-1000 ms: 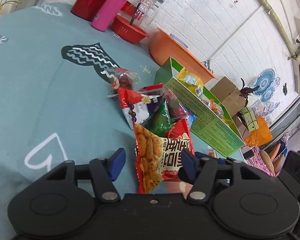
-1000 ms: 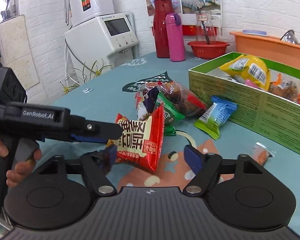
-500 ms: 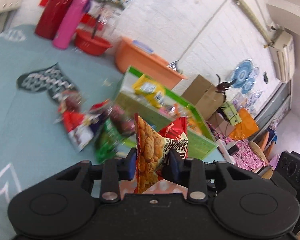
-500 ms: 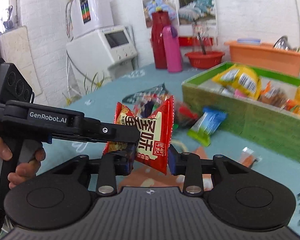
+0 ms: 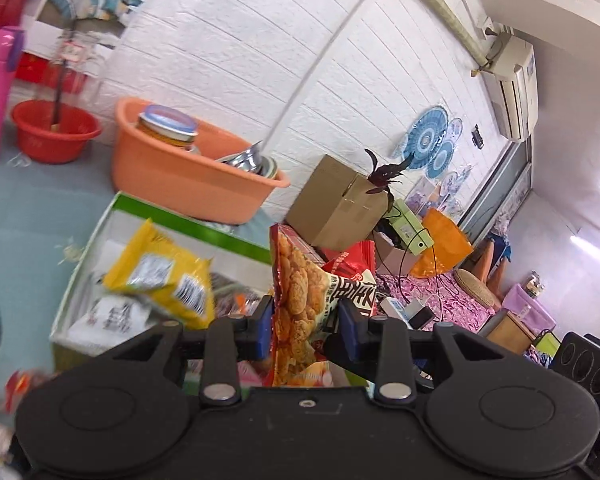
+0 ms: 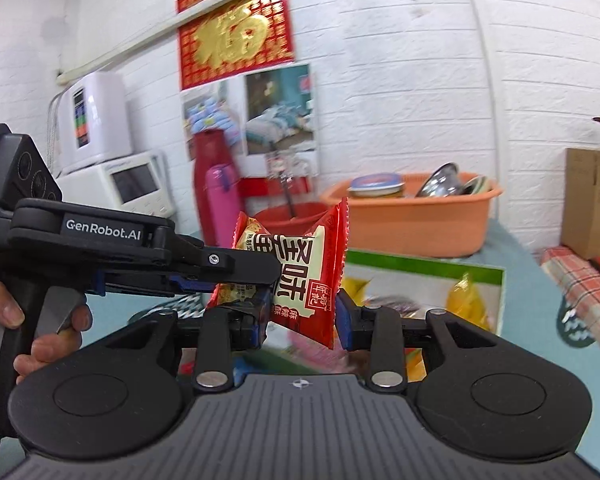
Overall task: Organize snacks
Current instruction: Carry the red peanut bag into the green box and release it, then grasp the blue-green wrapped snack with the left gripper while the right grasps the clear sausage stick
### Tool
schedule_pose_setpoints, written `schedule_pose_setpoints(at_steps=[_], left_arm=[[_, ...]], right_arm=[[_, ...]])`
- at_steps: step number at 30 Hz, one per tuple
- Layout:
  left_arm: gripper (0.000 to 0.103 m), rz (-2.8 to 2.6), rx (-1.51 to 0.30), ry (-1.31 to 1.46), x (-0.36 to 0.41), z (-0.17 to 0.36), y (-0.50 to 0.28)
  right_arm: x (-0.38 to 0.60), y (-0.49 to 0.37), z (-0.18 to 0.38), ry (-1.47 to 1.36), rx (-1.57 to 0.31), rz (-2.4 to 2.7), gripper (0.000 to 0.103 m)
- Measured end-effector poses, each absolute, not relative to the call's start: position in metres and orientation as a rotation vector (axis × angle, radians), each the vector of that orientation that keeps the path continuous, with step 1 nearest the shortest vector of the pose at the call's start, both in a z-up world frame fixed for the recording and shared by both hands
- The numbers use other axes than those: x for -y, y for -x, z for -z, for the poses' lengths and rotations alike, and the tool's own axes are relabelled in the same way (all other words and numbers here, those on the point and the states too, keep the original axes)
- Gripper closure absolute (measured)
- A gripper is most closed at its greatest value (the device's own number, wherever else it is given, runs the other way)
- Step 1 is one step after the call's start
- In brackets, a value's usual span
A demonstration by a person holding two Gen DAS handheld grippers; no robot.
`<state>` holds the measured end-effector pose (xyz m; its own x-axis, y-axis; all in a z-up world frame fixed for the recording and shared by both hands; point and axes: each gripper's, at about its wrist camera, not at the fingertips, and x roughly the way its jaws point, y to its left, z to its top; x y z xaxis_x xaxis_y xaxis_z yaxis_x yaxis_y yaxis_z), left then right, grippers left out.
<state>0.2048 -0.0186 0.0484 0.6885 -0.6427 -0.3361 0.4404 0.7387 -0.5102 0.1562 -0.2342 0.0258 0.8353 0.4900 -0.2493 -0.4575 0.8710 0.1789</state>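
While the red snack bag [image 5: 312, 304] hangs in the air above the green box [image 5: 100, 236], both tools grip it. The left gripper [image 5: 306, 316] is closed on its lower part, one pad on each face. The right gripper [image 6: 300, 312] is also closed on the same bag [image 6: 300, 276], just beside the left one. A yellow packet [image 5: 160, 276] lies inside the box.

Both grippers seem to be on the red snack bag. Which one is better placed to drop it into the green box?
Left, probably. The left gripper is clamped on the red snack bag with the green box open just below and ahead. The right gripper brackets the same bag, but its jaws look looser.
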Motion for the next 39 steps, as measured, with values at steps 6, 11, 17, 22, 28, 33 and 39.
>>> schedule_pose_setpoints(at_steps=[6,11,17,22,28,33,39], left_arm=[[0.068,0.644,-0.567,0.394,0.040,-0.046,-0.256],[0.068,0.591,-0.607,0.355,0.049,-0.033,-0.283],[0.011,0.510,-0.651,0.274,0.050,-0.005,-0.287],[0.000,0.500,-0.646,0.261,0.045,-0.010,-0.276],[0.000,0.471,-0.540,0.282,0.035,-0.039,-0.235],[0.000,0.459,-0.499,0.299,0.014,-0.055,-0.187],[0.000,0.412,-0.507,0.319,-0.016,-0.044,-0.134]], right_arm=[[0.254,-0.195,-0.022,-0.145,-0.286,-0.432,0.044],[0.264,-0.219,-0.012,-0.176,-0.299,-0.405,0.045],[0.255,-0.240,0.015,-0.049,-0.376,-0.306,0.017],[0.261,-0.230,0.021,-0.061,-0.389,-0.293,0.011],[0.261,-0.192,-0.012,-0.068,-0.296,-0.321,0.000],[0.256,-0.148,-0.030,-0.054,-0.244,-0.367,0.000],[0.246,-0.112,-0.022,-0.085,-0.284,-0.442,0.000]])
